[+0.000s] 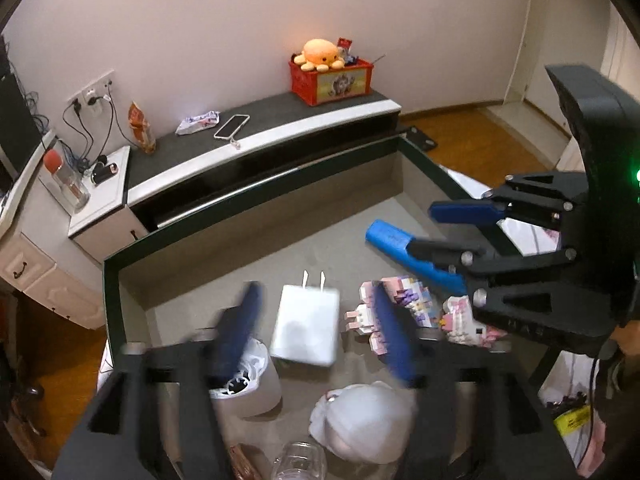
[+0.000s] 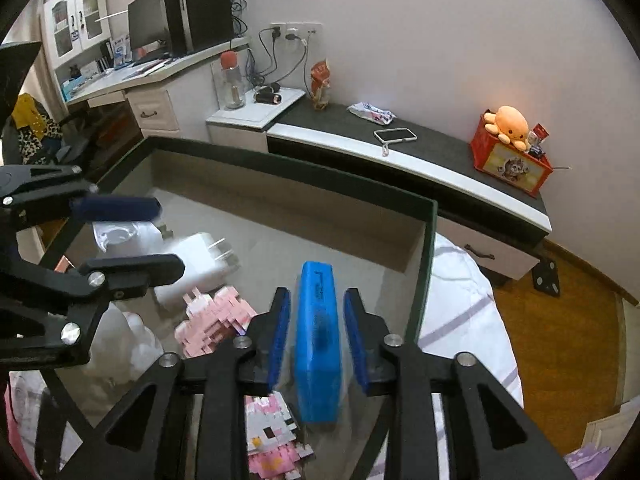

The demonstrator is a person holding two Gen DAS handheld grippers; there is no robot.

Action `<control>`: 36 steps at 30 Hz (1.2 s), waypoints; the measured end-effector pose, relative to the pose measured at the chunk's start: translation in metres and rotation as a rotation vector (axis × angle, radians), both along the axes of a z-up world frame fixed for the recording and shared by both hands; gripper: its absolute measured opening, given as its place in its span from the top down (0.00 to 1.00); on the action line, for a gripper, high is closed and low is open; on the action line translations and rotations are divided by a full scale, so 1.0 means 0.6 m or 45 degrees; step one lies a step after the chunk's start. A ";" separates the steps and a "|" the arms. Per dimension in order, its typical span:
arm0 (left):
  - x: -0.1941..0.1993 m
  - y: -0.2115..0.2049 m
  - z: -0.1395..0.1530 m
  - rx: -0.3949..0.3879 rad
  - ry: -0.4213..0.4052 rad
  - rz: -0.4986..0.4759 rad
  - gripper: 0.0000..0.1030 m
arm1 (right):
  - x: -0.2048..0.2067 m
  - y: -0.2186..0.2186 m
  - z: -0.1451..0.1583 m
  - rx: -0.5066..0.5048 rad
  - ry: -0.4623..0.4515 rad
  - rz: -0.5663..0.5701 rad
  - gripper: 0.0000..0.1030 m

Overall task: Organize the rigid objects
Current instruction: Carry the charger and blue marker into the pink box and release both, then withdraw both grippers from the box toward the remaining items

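Room: white wall, grey-topped cabinet [image 1: 256, 128] with phone [image 1: 231, 126], red crate [image 1: 330, 80] holding orange plush [image 1: 320, 54].
Tray [image 2: 296, 168]: white charger [image 1: 306, 326], pink block figures [image 2: 216, 320], blue box [image 2: 318, 344].
Left gripper [image 1: 316, 328]: fingers apart above charger.
Right gripper [image 2: 318, 340]: fingers apart, either side of blue box.

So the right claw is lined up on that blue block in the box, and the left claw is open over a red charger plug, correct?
Not quite: the charger plug is white, not red, as the left wrist view shows. The rest holds: the right claw is lined up on the blue block in the box, and the left claw is open over the plug.
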State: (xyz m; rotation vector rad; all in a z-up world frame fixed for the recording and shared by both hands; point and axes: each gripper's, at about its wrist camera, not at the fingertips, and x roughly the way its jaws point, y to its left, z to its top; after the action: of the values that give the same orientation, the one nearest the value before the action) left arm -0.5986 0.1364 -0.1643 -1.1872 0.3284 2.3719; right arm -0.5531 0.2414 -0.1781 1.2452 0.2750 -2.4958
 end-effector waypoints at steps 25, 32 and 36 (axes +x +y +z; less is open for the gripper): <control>0.424 -0.151 0.178 0.087 0.657 0.422 0.00 | 0.364 -0.025 0.194 -0.130 0.475 0.011 0.00; 0.535 -0.170 0.166 0.122 0.705 0.540 0.00 | 0.481 -0.011 0.199 -0.184 0.576 -0.093 0.00; 0.572 -0.184 0.155 0.185 0.691 0.585 0.00 | 0.531 0.000 0.190 -0.234 0.602 -0.161 0.00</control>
State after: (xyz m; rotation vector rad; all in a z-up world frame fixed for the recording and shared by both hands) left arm -0.2554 0.0261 -0.0714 -0.5734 0.0463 3.0436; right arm -0.2343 0.2417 -0.0639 0.6083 0.0751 -2.8252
